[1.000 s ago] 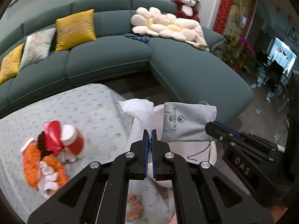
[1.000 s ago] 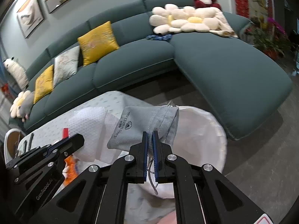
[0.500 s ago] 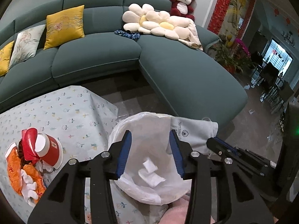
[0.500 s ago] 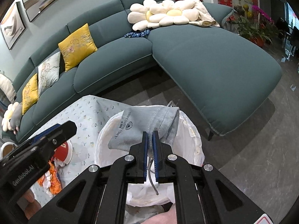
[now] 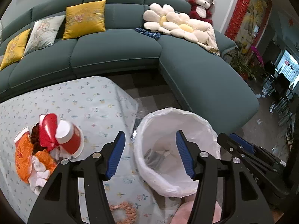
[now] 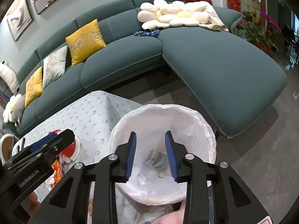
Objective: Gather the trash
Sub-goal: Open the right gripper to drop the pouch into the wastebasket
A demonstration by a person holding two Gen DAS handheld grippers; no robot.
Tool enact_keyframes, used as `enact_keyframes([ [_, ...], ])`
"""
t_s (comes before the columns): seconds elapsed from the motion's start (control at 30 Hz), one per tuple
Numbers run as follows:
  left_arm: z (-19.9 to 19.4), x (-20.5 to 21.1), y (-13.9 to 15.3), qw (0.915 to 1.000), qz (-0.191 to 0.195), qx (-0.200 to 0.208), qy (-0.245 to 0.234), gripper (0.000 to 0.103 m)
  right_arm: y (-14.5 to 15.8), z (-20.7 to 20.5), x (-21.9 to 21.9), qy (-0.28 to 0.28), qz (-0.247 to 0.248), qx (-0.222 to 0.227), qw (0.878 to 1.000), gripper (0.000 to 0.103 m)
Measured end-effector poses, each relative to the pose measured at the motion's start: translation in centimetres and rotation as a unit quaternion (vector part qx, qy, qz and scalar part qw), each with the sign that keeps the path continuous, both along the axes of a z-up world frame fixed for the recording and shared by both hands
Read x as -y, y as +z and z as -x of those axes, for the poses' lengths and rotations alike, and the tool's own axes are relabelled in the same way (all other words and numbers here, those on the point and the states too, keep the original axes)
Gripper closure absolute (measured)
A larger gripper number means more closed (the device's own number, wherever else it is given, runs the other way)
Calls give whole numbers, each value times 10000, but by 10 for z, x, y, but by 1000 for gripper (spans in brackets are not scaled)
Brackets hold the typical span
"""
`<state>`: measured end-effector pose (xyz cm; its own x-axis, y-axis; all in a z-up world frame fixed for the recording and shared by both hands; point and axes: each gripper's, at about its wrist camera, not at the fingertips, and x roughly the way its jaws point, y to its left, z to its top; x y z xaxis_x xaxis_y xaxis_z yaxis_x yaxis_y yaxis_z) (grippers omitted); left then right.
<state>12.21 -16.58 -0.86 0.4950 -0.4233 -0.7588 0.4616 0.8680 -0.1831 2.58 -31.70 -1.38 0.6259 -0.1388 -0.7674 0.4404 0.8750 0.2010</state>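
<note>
"GenRobot.AI" on left gripper (image 6: 54, 145)

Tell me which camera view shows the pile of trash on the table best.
The left wrist view: the trash pile lies fully visible on the table. In the right wrist view the left tool hides most of it.

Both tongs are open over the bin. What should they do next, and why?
Probably swing the left tongs over to the trash pile on the table and pinch the red paper cup. Both tongs, the right tongs too, are open and empty above the lined bin, while that pile is still uncollected.
</note>
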Motion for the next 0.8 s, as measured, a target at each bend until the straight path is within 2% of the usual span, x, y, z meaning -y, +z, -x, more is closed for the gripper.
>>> enact_keyframes([
  [0.63,3,-97,0,9962,19,-3,870,48,17,0,-95,730,245,-77,9970,46],
  [0.8,6,-121,-2,9945,16,5,1052,41,11,5,-117,828,252,-175,9961,42],
])
